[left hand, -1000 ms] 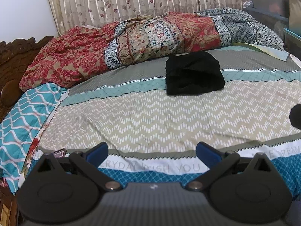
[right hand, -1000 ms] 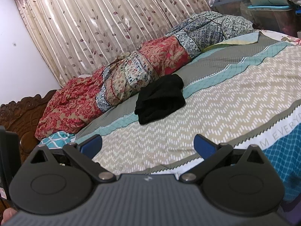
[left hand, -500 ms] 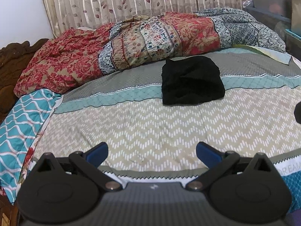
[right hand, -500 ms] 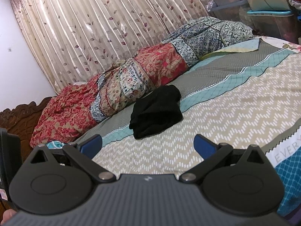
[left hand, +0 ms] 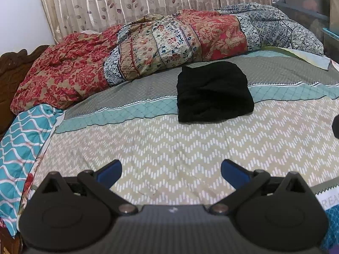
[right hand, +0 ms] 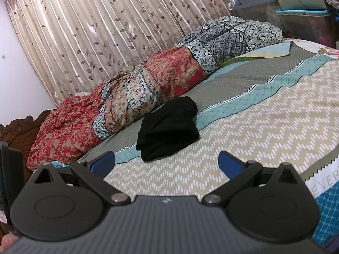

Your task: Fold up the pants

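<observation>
Black pants lie folded in a compact bundle on the bed's teal and grey stripes; the right wrist view shows the same pants left of centre. My left gripper hovers over the zigzag-patterned sheet, well short of the pants, open with nothing between its blue fingertips. My right gripper is also open and empty, its fingers just short of the bundle's near edge. A dark piece of the right gripper shows at the left wrist view's right edge.
A crumpled patchwork quilt runs along the far side of the bed under a leaf-print curtain. A carved wooden headboard is at the left. Storage bins stand at the far right. A teal pillow lies at the left.
Both grippers have moved forward over the bed toward the folded pants, which now look larger and closer. Both stay open. The pants have not moved.
</observation>
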A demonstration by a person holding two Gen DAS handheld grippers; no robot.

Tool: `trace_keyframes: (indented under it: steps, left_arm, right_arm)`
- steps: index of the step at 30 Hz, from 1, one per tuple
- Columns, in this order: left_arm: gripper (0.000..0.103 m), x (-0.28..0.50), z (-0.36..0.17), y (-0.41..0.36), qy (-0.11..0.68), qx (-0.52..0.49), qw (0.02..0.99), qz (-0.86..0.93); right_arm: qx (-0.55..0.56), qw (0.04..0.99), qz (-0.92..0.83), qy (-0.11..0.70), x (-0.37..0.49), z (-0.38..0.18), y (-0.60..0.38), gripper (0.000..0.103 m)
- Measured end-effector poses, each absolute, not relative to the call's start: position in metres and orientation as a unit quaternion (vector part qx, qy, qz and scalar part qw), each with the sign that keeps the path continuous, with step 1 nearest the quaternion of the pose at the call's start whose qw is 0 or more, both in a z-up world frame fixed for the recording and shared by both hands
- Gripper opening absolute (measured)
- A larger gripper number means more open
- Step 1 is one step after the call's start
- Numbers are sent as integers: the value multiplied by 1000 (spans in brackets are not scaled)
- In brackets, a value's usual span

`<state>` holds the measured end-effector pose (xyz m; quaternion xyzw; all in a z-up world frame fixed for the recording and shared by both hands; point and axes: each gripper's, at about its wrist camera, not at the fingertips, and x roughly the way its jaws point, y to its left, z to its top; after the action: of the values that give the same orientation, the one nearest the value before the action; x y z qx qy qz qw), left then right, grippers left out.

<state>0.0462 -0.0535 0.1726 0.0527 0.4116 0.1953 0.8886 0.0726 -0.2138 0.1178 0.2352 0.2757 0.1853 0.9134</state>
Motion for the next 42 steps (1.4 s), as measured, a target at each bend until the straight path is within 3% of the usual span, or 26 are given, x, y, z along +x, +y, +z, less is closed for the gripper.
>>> trace_keyframes:
  steps: [42]
  left_arm:
    - [103, 90, 171, -57, 407, 53, 891, 192]
  right_arm:
    - [223, 921, 180, 266, 105, 113, -216, 103]
